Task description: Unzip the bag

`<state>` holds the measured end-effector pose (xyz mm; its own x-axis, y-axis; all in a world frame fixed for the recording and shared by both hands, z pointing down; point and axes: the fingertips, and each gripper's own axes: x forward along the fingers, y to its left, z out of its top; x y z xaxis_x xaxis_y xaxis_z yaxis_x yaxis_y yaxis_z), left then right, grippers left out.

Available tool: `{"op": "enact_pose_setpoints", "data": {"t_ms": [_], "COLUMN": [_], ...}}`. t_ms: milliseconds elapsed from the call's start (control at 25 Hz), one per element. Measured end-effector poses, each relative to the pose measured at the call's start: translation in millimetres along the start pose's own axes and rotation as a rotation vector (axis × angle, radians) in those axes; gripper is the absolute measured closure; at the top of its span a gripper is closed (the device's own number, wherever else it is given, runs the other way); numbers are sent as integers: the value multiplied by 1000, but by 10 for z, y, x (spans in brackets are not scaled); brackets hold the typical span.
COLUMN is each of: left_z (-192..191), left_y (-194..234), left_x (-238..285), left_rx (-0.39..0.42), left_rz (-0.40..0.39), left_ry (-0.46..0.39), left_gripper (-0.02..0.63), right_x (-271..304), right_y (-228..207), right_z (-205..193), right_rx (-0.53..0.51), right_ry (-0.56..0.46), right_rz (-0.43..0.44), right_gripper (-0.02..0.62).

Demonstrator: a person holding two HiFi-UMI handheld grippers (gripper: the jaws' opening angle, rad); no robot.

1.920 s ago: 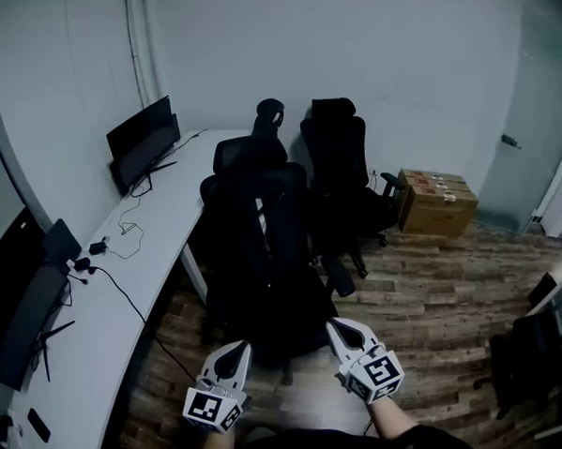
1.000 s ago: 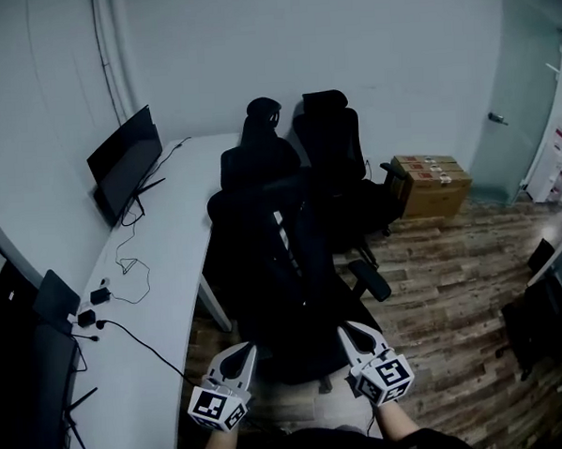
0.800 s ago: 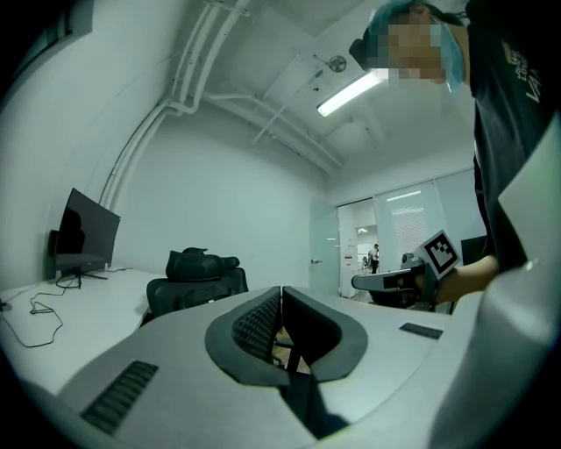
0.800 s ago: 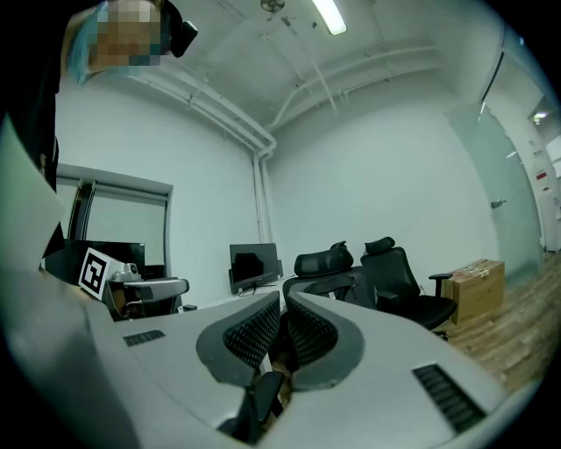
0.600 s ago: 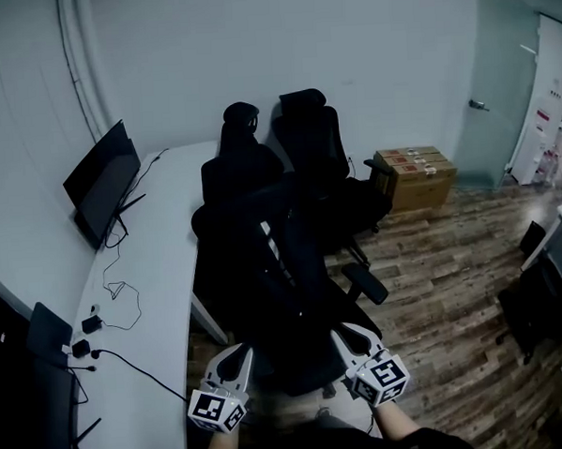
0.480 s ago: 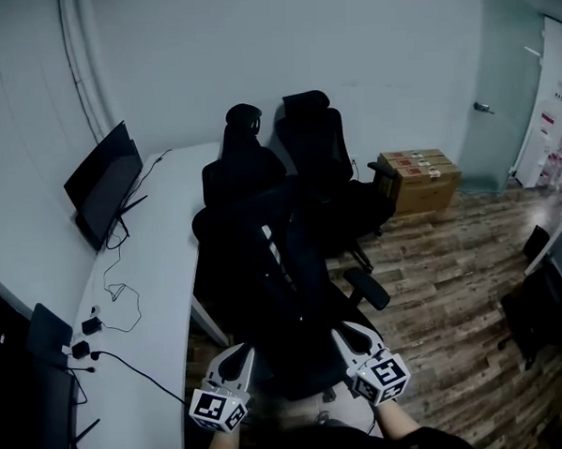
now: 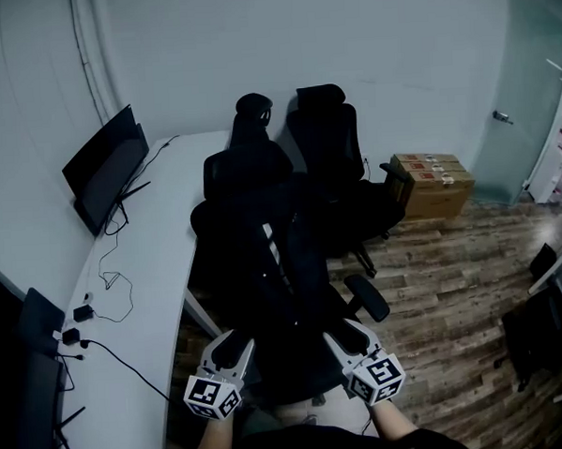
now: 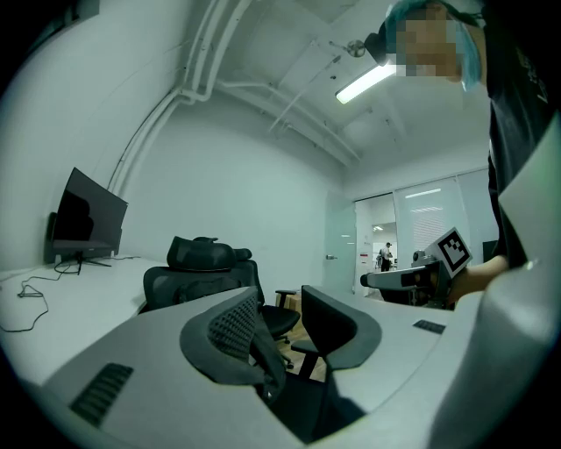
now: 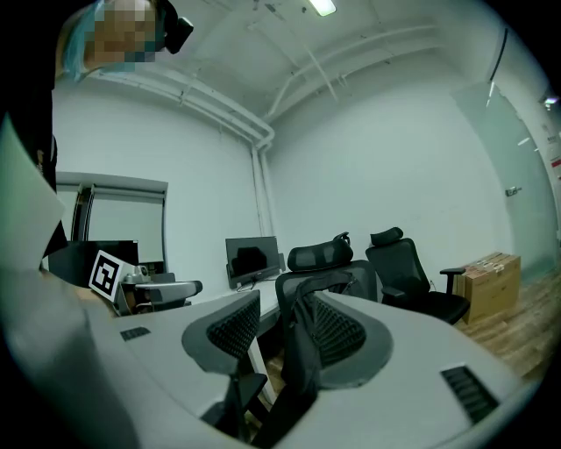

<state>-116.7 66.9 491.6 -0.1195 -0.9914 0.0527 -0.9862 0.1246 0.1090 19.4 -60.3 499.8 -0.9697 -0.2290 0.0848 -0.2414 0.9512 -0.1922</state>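
Bag (image 7: 284,277) on chair (image 7: 367,297), just ahead of both freshly opened, empty jaws

Pair: left claw (image 7: 238,341), right claw (image 7: 338,338). Pale grey moulded shells, dark mesh-textured pads (image 8: 230,323), ribbed side vents; jaws just opened, nothing between. Marker cube (image 7: 208,397) on each, black-and-white squares. Wearer: dark top (image 7: 311,447), teal head cover (image 8: 399,10).

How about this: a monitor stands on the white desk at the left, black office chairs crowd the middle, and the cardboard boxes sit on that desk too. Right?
Not quite. The cardboard boxes are not on the desk. They sit on the wooden floor at the right, by the wall, as the head view shows. The monitor does stand on the white desk at the left, and black office chairs crowd the middle.
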Motion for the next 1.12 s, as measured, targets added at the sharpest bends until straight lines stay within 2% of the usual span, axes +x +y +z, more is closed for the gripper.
{"op": "enact_pose_setpoints", "data": {"t_ms": [200, 440, 760, 1120], "left_z": [-85, -249, -370, -799], "left_y": [337, 1071, 2049, 2710], "left_x": [242, 697, 1506, 2289], "left_rx": [-23, -71, -89, -105], "left_rz": [6, -13, -37, -42], "left_ry": [7, 39, 77, 134], "left_gripper": [425, 360, 327, 321], "right_x": [180, 649, 1396, 2091], "right_y": [-110, -183, -279, -370], "right_z": [-61, -150, -217, -383], "right_rx": [24, 54, 88, 77], "right_ry": [13, 21, 33, 85], "right_rz": [-32, -96, -182, -197], "right_gripper": [414, 411, 410, 410]}}
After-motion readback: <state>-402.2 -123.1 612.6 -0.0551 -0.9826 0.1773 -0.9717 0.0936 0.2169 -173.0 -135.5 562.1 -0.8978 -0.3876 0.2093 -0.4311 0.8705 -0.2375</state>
